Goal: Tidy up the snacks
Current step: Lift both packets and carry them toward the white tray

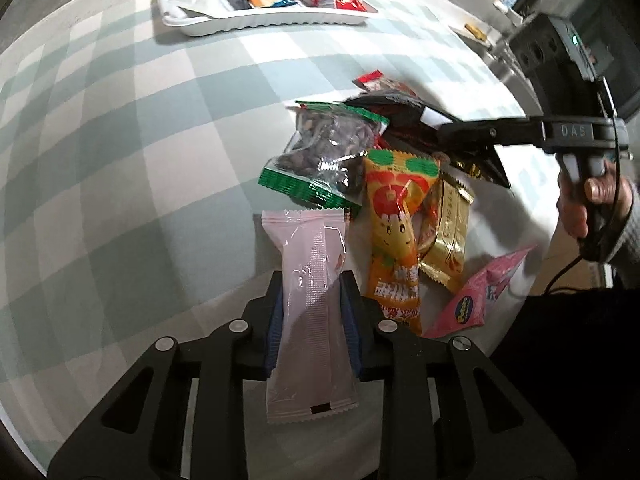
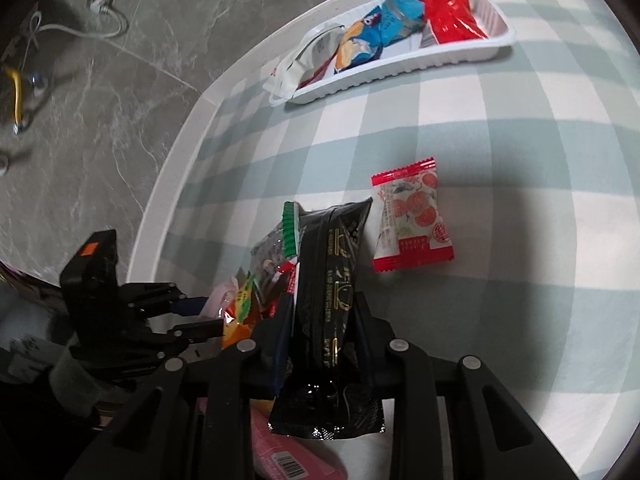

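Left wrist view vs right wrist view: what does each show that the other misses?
Only the left wrist view: the left tongs shut on the pale pink packet, the gold wrapper, the pink pouch and the holder's hand.

Only the right wrist view: the right tongs shut on the black packet seen close up, the grey floor and a white cable.

Both: the white tray of snacks, the checkered tablecloth, the red-and-white sachet and the green-edged nut bag.

Home dining spot: checked tablecloth (image 1: 120, 128), marble-look floor tiles (image 2: 100, 100).
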The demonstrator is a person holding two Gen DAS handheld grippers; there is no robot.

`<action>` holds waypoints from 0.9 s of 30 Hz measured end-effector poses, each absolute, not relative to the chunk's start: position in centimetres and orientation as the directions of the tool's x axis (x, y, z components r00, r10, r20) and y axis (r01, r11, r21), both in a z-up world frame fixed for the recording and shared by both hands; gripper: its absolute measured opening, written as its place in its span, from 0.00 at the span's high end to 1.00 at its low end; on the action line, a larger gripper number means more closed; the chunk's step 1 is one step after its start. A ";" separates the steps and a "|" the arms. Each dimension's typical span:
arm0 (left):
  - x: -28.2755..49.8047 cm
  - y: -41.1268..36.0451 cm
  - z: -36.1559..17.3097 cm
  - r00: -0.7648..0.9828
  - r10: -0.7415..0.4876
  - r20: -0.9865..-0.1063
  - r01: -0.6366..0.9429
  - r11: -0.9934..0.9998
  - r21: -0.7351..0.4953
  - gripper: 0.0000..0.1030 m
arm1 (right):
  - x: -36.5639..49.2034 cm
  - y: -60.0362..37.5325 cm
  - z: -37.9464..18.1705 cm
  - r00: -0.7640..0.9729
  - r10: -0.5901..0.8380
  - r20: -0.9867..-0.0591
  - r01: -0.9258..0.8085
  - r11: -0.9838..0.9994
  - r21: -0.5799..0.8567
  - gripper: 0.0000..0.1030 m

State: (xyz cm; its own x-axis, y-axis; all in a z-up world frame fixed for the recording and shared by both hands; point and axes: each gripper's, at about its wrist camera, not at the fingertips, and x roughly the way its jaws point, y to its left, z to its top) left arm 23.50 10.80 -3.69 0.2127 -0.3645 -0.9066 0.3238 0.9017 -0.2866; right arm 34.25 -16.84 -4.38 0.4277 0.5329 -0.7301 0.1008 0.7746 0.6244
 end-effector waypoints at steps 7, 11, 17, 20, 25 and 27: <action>24.0 12.3 -3.2 0.228 -0.418 -0.879 0.267 0.895 -0.356 0.76 | 33.8 -18.1 -4.4 0.448 0.597 -0.665 0.132 0.692 0.710 0.70; 24.9 12.9 -2.6 0.243 -0.439 -0.865 0.243 0.891 -0.384 0.76 | 33.7 -18.8 -4.0 0.467 0.620 -0.631 0.144 0.651 0.746 0.70; 26.8 13.4 -1.6 0.266 -0.477 -0.838 0.214 0.876 -0.432 0.76 | 34.3 -20.2 -3.3 0.504 0.646 -0.573 0.160 0.583 0.797 0.70; 27.9 13.7 -1.1 0.277 -0.492 -0.825 0.202 0.870 -0.450 0.76 | 34.8 -20.8 -3.0 0.521 0.652 -0.550 0.164 0.556 0.815 0.70; 30.4 14.0 -0.2 0.305 -0.509 -0.805 0.180 0.861 -0.477 0.76 | 36.0 -22.1 -2.6 0.549 0.654 -0.521 0.175 0.519 0.837 0.70; 31.7 14.1 0.2 0.314 -0.520 -0.795 0.173 0.854 -0.490 0.76 | 36.5 -22.6 -2.5 0.558 0.654 -0.511 0.177 0.508 0.843 0.70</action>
State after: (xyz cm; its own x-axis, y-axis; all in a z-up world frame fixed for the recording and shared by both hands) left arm 31.68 14.13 0.16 0.3137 -0.5196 -0.7947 0.1727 0.8542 -0.4903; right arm 36.55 -22.60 -2.53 0.5579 0.6537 -0.5114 0.1769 0.5084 0.8428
